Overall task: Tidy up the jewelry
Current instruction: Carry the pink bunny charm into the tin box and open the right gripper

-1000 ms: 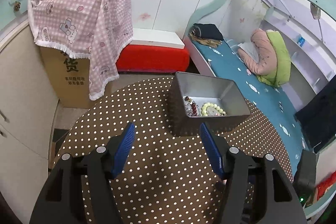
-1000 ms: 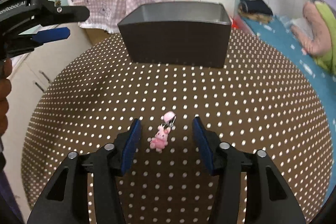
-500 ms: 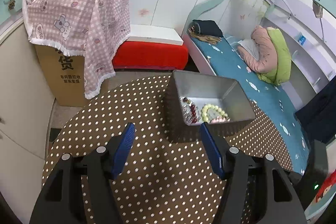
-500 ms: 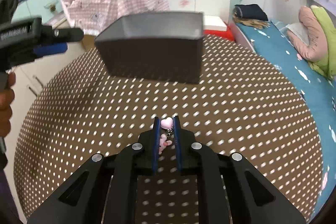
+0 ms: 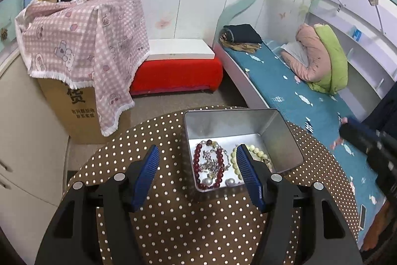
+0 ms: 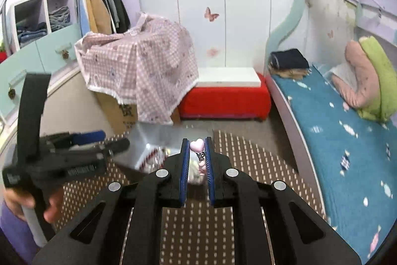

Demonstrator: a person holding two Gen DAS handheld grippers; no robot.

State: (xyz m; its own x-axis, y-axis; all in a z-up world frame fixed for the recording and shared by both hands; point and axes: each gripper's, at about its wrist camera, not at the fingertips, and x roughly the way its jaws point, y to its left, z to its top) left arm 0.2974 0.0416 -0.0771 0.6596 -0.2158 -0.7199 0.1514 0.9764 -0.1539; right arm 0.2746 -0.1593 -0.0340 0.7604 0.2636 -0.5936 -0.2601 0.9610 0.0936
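Your right gripper is clamped on a small pink charm: a heart sits at the fingertips, low in the centre of the right wrist view, and a little figure hangs below it between the blue pads. The charm's long axis runs along the fingers.

The metal tin sits on the dotted tablecloth. In the right wrist view it appears blurred, just beyond and slightly left of the charm, low centre of the frame. So the tin lies ahead of your right jaws and a little lower, and your right hand is the one that matters for the drop; you likely need to carry forward and slightly left before letting go.

Your left gripper stands open and holds nothing. In the left wrist view the tin is centre right, its near wall between the two pads. Inside lie a red bead bracelet, a pale bead bracelet and two pearls.
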